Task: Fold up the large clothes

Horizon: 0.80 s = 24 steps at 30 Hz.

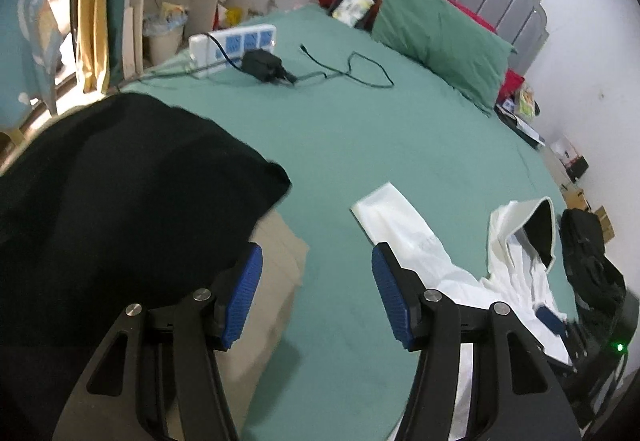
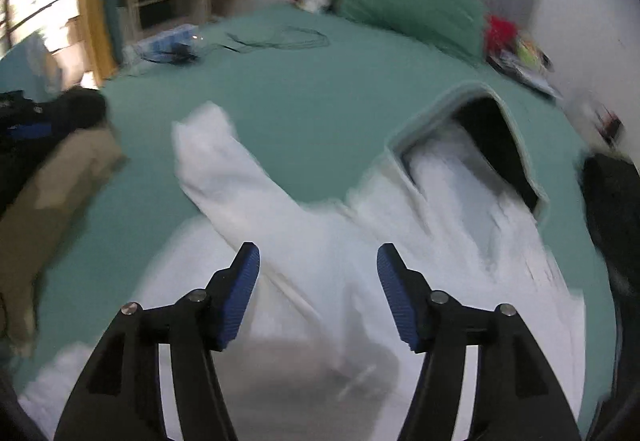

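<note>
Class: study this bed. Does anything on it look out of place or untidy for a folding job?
Yes. A power strip with a plugged-in adapter and loose cable lies on the sheet. The white hooded garment sprawls unfolded, one sleeve flung out.

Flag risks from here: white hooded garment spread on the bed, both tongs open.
1. The white hooded garment lies rumpled, its sleeve angled out; a pinch by the right tongs may catch several layers and fold crooked.
2. The black garment and tan cloth sit beside the left tongs; these could snag the wrong item.
3. The charger cable and power strip lie on the green sheet; dragged fabric could catch them.
</note>
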Available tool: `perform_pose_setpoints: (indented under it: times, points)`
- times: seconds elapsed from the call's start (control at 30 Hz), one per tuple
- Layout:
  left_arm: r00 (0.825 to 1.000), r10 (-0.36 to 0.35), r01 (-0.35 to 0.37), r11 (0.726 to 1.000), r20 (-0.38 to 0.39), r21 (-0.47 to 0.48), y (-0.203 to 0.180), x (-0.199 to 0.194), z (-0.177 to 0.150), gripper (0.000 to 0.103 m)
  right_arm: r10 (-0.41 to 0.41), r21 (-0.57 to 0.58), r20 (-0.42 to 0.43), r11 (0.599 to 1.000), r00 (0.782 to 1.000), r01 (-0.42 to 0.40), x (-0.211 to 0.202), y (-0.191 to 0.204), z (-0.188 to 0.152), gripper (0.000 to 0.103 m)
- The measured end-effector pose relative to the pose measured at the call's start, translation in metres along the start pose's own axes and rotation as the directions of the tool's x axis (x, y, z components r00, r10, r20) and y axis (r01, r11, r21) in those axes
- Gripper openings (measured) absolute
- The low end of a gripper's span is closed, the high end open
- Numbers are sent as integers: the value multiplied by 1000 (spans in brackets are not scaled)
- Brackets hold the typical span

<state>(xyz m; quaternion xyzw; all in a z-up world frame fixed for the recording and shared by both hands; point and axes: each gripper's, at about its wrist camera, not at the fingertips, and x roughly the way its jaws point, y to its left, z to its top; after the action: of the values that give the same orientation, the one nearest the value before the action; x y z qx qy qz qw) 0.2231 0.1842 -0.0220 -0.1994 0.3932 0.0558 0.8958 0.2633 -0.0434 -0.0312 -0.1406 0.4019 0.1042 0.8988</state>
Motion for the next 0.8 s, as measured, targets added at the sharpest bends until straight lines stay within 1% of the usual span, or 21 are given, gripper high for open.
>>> perform_pose_setpoints:
  times: [0.07,0.13,0.2,0.27,0.3,0.33,0.4,0.43,0.47,0.5,0.53,0.57,0.6,0.67,0.77,0.8]
  points:
    - [1000,15,-15,1000,6,0,3,0,5,60,86,-67,31,994,996,-84,17,30,27,62]
    - [999,33,-33,999,9,-8,10,2,9,60,147,-85,26,986,989,-144,42,56,47,62]
    - [999,49,-49,998,0,-26,17,4,13,60,219,-70,15,973,976,-218,69,73,65,62]
    - [999,48,-48,998,-1,-38,23,6,17,60,253,-47,-4,966,967,-253,90,79,69,62]
    - [998,55,-55,998,-1,-41,26,6,19,60,281,-15,-25,960,959,-281,106,81,74,62]
    - [998,57,-57,997,1,-47,28,5,21,60,299,9,-43,954,953,-299,117,81,70,61]
    - [998,55,-54,997,13,-50,30,3,24,60,330,66,-72,943,941,-325,138,79,72,34]
    - [998,61,-61,997,15,-48,30,3,26,60,322,81,-59,945,945,-317,139,74,71,2]
    - [998,62,-61,997,15,-49,30,3,27,60,330,101,-68,941,942,-322,138,69,68,3]
    - [998,57,-56,997,18,-52,29,3,28,60,355,140,-51,928,933,-346,131,56,70,3]
    - [998,54,-52,997,21,-51,26,3,28,60,357,148,-26,925,934,-350,125,50,71,3]
    - [998,53,-52,998,22,-44,23,3,27,60,342,141,-1,930,940,-339,113,42,71,3]
    - [999,50,-49,998,21,-33,18,4,26,60,325,135,37,935,945,-327,91,29,72,3]
    - [999,35,-34,999,9,-12,7,6,22,60,302,136,99,940,948,-313,56,9,72,3]
    - [999,-26,27,1000,-33,14,-16,14,11,60,263,139,189,947,946,-291,-4,-31,70,3]
    - [998,-44,45,999,-49,27,-26,17,6,60,244,142,223,950,944,-279,-32,-48,65,3]
